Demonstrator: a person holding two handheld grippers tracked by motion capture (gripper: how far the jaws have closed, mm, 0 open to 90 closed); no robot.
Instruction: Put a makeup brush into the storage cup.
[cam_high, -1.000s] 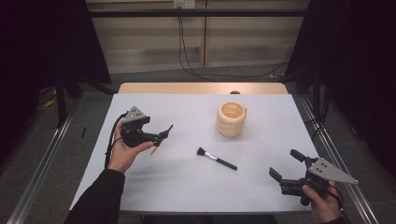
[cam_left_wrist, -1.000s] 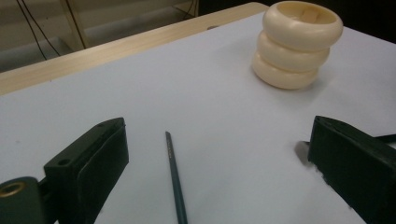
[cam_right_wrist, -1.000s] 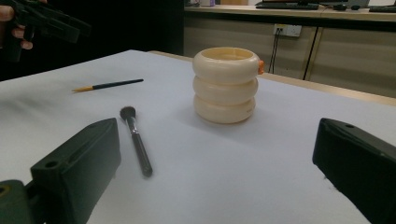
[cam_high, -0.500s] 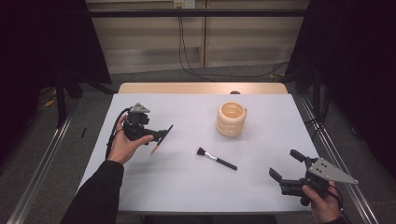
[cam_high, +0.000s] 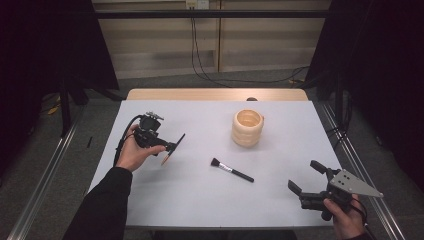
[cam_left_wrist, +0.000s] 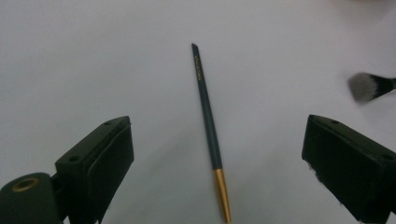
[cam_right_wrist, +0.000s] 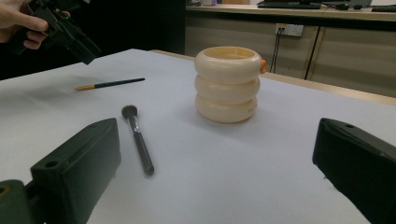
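1. Left gripper (cam_high: 167, 148) has swung since a second ago: it now tips down over the thin brush (cam_left_wrist: 209, 130), jaws spread wide, nothing between them
2. Thin brush lies flat on the white desk (cam_high: 200, 200), dark handle with gold ferrule, below and between the left jaws, not touched
3. Right gripper (cam_high: 306, 176) unchanged at the near right corner of the desk, jaws spread, empty
4. Powder brush (cam_high: 231, 169) and cream ringed holder (cam_high: 247, 128) have not moved; brush mid-desk, holder behind it, apart
5. In the high view the thin brush is mostly hidden under the left gripper, only its gold end peeks out; the left gripper view cuts off its bristle end; powder brush is blurred there
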